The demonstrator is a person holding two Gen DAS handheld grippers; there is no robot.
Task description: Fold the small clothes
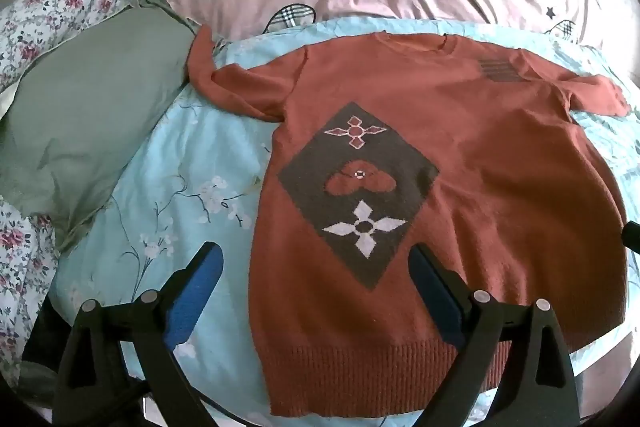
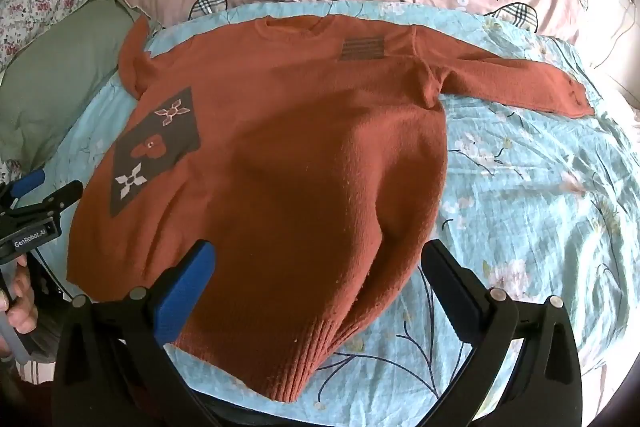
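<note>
The rust sweater (image 1: 460, 155) lies flat, face up, mid-frame on the blue floral bed (image 2: 540, 187), ready for folding, while left tongs (image 1: 316, 267) and right tongs (image 2: 320, 263) hover wide open and empty above its hem

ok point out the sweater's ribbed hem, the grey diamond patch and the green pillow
ribbed hem (image 1: 360, 375), left wrist view, middle of the ribbing
grey diamond patch (image 1: 356, 195), left wrist view, its centre
green pillow (image 1: 88, 115), left wrist view, middle of its face
</note>
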